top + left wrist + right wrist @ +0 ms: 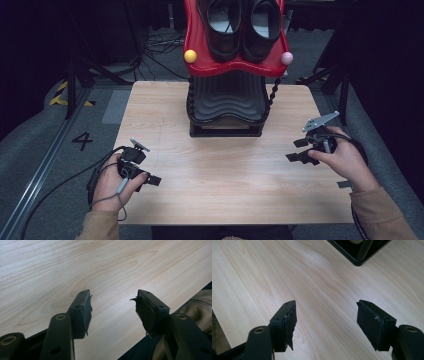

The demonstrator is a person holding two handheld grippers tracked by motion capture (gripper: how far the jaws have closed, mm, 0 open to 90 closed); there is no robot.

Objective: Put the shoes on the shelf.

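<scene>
Left gripper [150,178]: we see it at the lower left of the high view, held in the person's left hand [111,182], jaws spread wide with nothing between them. In the left gripper view [112,308] bare wood shows through the gap, and the torn black pads [86,311] hang frayed at their edges.

Right gripper [299,150]: at the right of the high view, held in the right hand [345,162], jaws well apart and holding nothing. In the right gripper view [325,325] we see bare tabletop between them.

Table [220,180]: light wood grain, bare across the near half between the two grippers.

Shoe rack [227,105]: at the upper centre of the high view, standing on the far part of the table, well apart from both grippers. Its black lower shelf has a wavy ribbed surface; the corner of its black base [359,255] shows at the top of the right gripper view.

Red shelf [200,50]: the rack's top tier, with a yellow ball [190,56] at its left front corner and a pink ball [286,58] at its right.

Black shoes [242,25]: a pair side by side on the red shelf.

Sleeve [197,307]: tan, with a zip, at the right edge of the left gripper view.
</scene>
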